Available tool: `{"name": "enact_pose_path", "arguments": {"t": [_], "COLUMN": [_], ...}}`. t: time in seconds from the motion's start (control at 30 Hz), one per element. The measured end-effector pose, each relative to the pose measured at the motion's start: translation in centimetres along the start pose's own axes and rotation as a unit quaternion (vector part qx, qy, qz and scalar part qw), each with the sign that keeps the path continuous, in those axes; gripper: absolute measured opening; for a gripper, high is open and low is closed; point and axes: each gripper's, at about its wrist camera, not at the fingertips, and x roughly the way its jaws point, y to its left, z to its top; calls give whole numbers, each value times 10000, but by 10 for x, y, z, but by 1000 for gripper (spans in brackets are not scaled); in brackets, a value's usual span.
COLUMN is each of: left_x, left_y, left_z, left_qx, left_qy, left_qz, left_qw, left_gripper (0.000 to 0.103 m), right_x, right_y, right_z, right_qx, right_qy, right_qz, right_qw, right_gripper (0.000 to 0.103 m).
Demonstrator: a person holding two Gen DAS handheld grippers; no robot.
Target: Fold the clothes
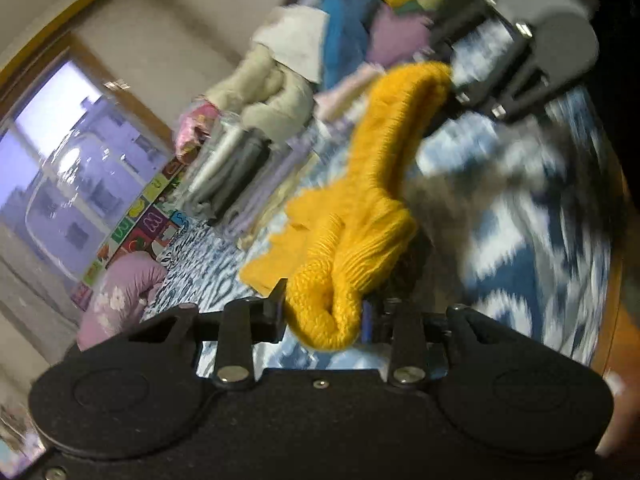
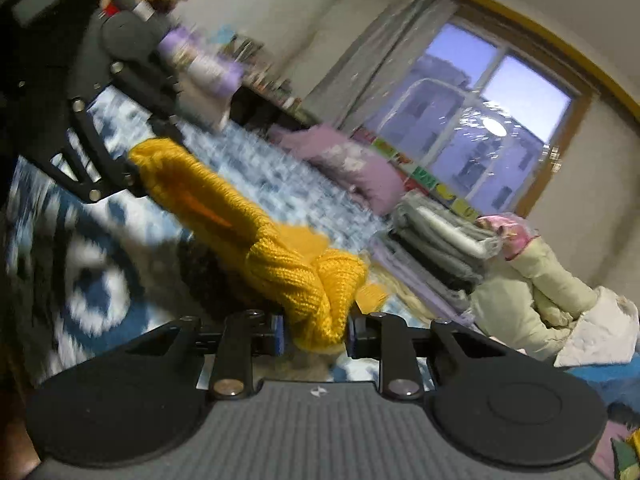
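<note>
Left hand-held gripper (image 1: 324, 316) clenched on a bunched end of the yellow knit garment (image 1: 384, 152); right hand-held gripper (image 2: 316, 334) likewise clamped on the other bunched end. Held taut between the two, most likely to lift the knit off the blue-and-white patterned bedspread (image 1: 520, 248) and straighten it before a fold. Hanging just above the bed, lower part perhaps touching it, though too blurred to say. Seen from the left wrist: the right gripper at upper right, a heap of unsorted clothes (image 1: 344, 28) behind. Seen only from the right wrist: a lilac pillow (image 2: 360, 168) by the window, and a clearer look at the neat stack of folded grey items (image 2: 436, 248).
</note>
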Motion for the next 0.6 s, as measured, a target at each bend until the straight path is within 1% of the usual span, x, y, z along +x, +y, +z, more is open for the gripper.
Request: {"name": "enact_pose_path", "arguments": {"t": [0.1,0.17,0.2,0.27,0.37,0.4,0.47,0.5,0.53,0.6], "left_x": [6,16,23,36,57,64,78,86,94,113], "left_y": [20,35,43,59,83,89,98,103,109,122], "left_z": [3,2,1,1,-1,-2,-3,-5,-8,-12], "left_qx": [-705,-1325,-1652,-2226,-3080,-3300,-3620,-3798,-4001,-4334], "left_qy": [-260,-447,-532,-685,-902,-939,-958,-974,-997,-1029], "left_qz": [14,-16,-75,-162,-338,-392,-477,-530,-598,-730], "left_qw": [9972,9902,9848,9724,9465,9385,9260,9184,9091,8923], "left_gripper": [34,34,34,34,34,34,34,34,33,31], "right_x": [2,11,16,28,50,59,76,86,97,116], "right_y": [-19,-31,-39,-54,-78,-85,-98,-103,-110,-121], "right_z": [4,5,5,3,0,-3,-7,-9,-12,-19], "right_qx": [554,1000,1252,1762,2510,2696,3023,3139,3287,3603], "right_qy": [-189,-284,-325,-404,-498,-505,-504,-483,-458,-446], "right_qz": [-60,-55,-40,-9,1,24,78,125,199,329], "right_qw": [9983,9946,9916,9835,9667,9617,9518,9481,9431,9312], "right_gripper": [29,29,29,29,29,29,29,27,23,20]}}
